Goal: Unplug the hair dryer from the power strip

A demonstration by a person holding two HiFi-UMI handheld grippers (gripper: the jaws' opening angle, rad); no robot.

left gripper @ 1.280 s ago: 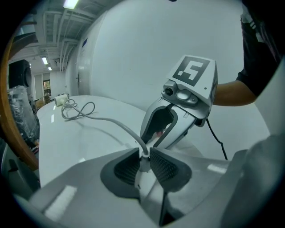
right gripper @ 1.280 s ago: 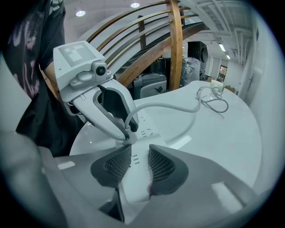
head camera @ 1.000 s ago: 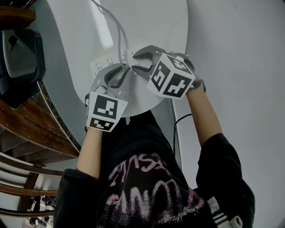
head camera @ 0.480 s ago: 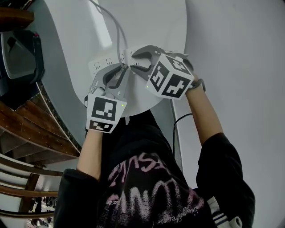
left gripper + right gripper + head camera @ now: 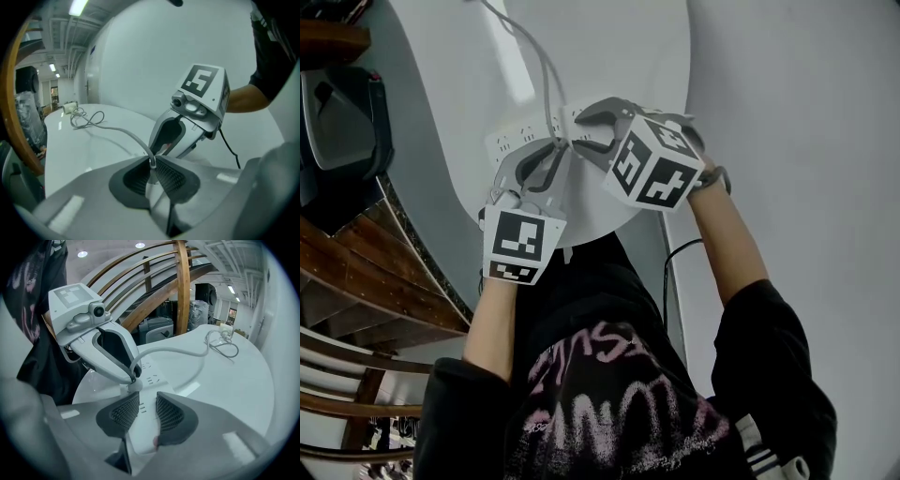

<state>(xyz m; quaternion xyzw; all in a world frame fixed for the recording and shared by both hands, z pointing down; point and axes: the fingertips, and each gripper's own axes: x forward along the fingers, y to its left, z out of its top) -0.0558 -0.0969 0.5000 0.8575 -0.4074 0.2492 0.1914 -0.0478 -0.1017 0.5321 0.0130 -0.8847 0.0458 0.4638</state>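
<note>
A white power strip [image 5: 520, 133] lies on the round white table [image 5: 609, 56] near its front edge. In the right gripper view the strip [image 5: 154, 378] runs between the pads of my right gripper [image 5: 144, 413], which press on its two long sides. A white plug [image 5: 132, 386] stands in the strip, and its grey cord [image 5: 187, 352] curves away across the table. My left gripper [image 5: 152, 172] is shut on that plug [image 5: 151, 180] just below where the cord leaves it. In the head view the left gripper [image 5: 560, 150] and the right gripper [image 5: 581, 127] meet tip to tip over the strip.
The cord ends in a loose coil by a small white object [image 5: 226, 329] at the far side of the table. A curved wooden railing [image 5: 180, 282] and dark equipment [image 5: 342, 112] stand left of the table. A black cable [image 5: 680, 251] hangs at the table's right.
</note>
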